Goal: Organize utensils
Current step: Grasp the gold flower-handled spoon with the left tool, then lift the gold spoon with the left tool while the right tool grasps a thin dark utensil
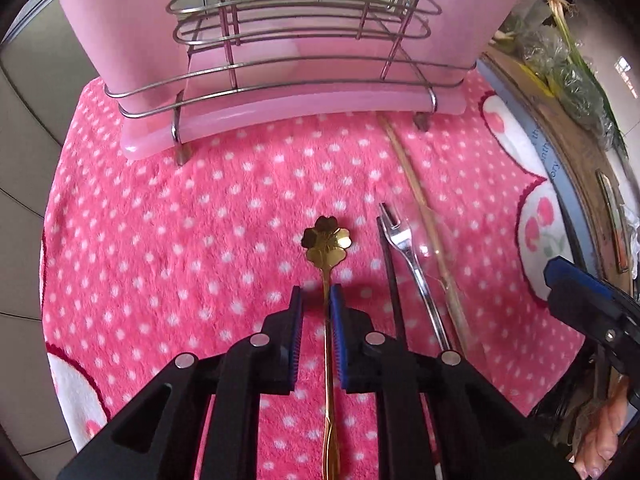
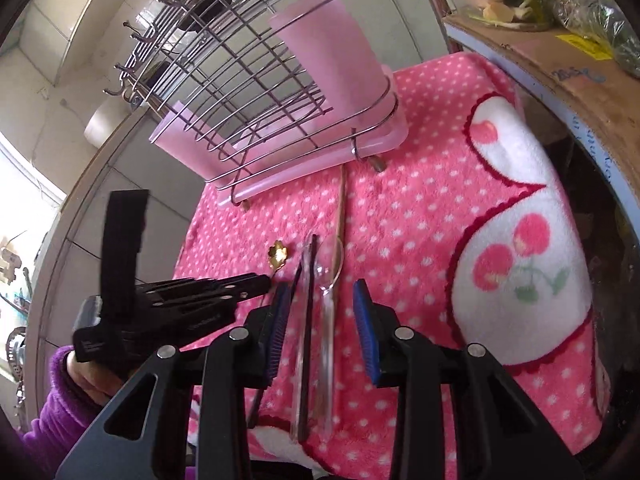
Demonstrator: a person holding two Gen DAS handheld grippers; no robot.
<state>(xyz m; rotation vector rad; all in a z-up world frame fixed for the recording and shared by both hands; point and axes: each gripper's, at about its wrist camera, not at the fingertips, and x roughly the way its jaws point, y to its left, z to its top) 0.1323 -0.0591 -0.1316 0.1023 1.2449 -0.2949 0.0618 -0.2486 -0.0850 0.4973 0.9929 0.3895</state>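
A gold flower-bowl spoon lies on the pink dotted towel. My left gripper straddles its handle with the blue pads a little apart, not clamped. A small silver fork, a black chopstick, a clear plastic spoon and a wooden chopstick lie to its right. The wire utensil rack with pink cups stands at the back. In the right wrist view my right gripper is open above the black chopstick and the clear spoon; the left gripper is beside it.
A cardboard box with bagged vegetables stands along the right edge. A tiled wall rises behind the rack. The towel has white cherry patches on the right.
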